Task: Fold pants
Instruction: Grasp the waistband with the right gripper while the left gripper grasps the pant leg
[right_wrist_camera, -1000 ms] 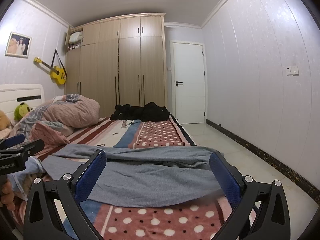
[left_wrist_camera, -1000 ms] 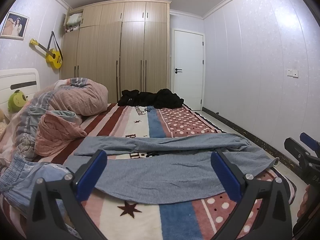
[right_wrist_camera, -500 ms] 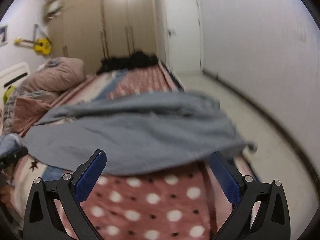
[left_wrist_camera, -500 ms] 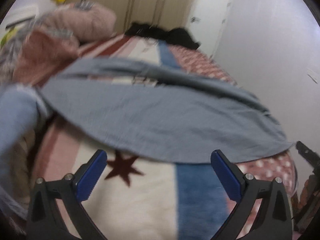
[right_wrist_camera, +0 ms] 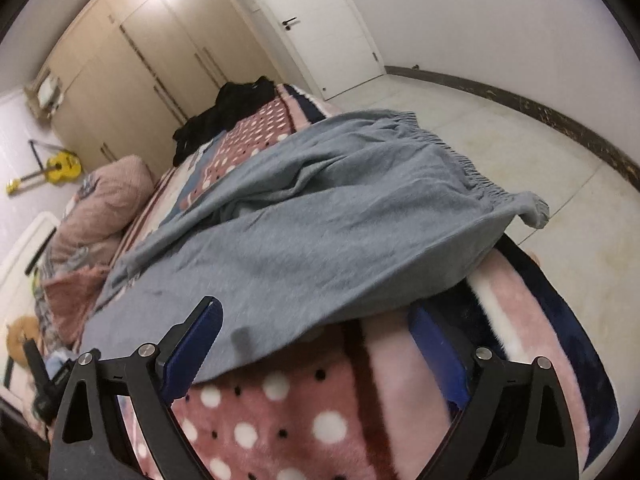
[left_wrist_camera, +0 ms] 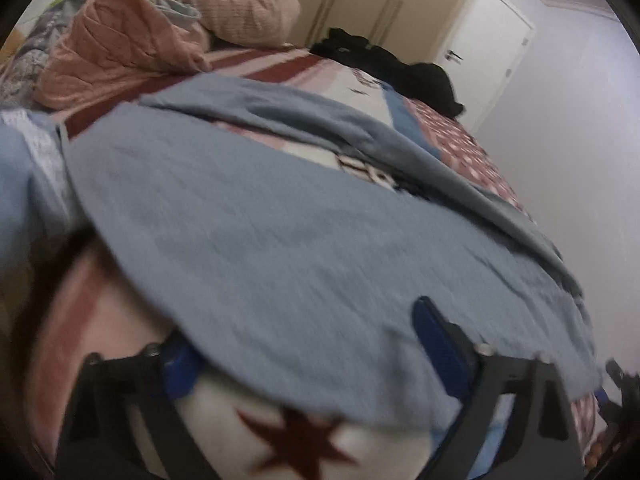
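The bed [right_wrist_camera: 280,420] fills most of both views, with a fuzzy blanket [left_wrist_camera: 304,436] of pink dots, stripes and a dark red star. Behind it, at about 11 o'clock in the right wrist view, stands a tall wooden wardrobe [right_wrist_camera: 132,64], and a white door [right_wrist_camera: 320,20] sits at 12 o'clock. A pink quilt [left_wrist_camera: 168,28] is bunched up at 11 o'clock in the left wrist view.

The grey pants [right_wrist_camera: 320,232] lie flat across the bed, in the middle of both views. Their stretchy waistband [right_wrist_camera: 460,156] hangs off the bed edge at 2 o'clock in the right wrist view. A pile of black clothes [right_wrist_camera: 228,112] lies far back at 11 o'clock. A yellow guitar [right_wrist_camera: 60,166] hangs on the wall at 9 o'clock.

The left gripper [left_wrist_camera: 304,352] is at 6 o'clock of its view. Its fingers [left_wrist_camera: 436,344] are closing, one above and one under the near edge of the pants, but the picture is blurry, so it may not be pinching yet.

The right gripper [right_wrist_camera: 316,348] is at 6 o'clock too. Its fingers [right_wrist_camera: 192,348] are closing with the pants edge between them, one lying over the cloth and one tucked beside it, not squeezing it
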Available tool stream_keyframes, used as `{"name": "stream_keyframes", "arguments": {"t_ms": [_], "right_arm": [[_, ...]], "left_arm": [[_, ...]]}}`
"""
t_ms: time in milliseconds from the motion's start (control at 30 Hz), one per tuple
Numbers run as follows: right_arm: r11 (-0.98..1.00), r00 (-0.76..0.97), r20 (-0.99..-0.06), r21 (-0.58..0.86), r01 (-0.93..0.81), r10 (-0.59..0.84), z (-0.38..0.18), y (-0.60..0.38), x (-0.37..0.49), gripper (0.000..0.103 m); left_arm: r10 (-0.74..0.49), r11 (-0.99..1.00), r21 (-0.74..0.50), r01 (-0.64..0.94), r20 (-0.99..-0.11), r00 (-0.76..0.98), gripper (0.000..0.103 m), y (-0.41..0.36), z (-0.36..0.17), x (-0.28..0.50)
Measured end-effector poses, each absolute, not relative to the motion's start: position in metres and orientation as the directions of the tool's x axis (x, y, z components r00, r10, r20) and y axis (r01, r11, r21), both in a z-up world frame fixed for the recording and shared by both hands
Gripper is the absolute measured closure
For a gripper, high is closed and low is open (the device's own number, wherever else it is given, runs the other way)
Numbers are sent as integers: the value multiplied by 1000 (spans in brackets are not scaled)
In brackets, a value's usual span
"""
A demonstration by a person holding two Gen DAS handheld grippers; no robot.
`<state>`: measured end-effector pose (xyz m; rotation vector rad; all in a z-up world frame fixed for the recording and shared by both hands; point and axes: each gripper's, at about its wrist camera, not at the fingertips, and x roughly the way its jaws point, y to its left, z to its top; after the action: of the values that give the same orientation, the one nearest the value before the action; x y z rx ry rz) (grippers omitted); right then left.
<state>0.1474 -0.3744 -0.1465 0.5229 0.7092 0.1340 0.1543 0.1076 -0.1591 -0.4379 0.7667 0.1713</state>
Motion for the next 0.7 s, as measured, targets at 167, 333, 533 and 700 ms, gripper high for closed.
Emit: {"name": "stream_keyframes", "arguments": {"t_ms": [167,333,533,700], "right_arm": [[870,751,-610,483,102,251,-147,-394,156,23],[849,759,-622,493,189,193,-146,-411,162,44],[849,748,-659,438,296,80,-144,-419,162,84],[840,767,-639,450,304,64,-139,-426,152,98]], "left_arm": [[61,888,-277,-366,-720,692,62,127,-155,177],[96,887,-261,-381,-703,705,87,142,-143,185],[124,898,-248,-363,-649,751,96,146,-118,173],[165,910,-211,-357,-605,779,99,144,-95,155]]}}
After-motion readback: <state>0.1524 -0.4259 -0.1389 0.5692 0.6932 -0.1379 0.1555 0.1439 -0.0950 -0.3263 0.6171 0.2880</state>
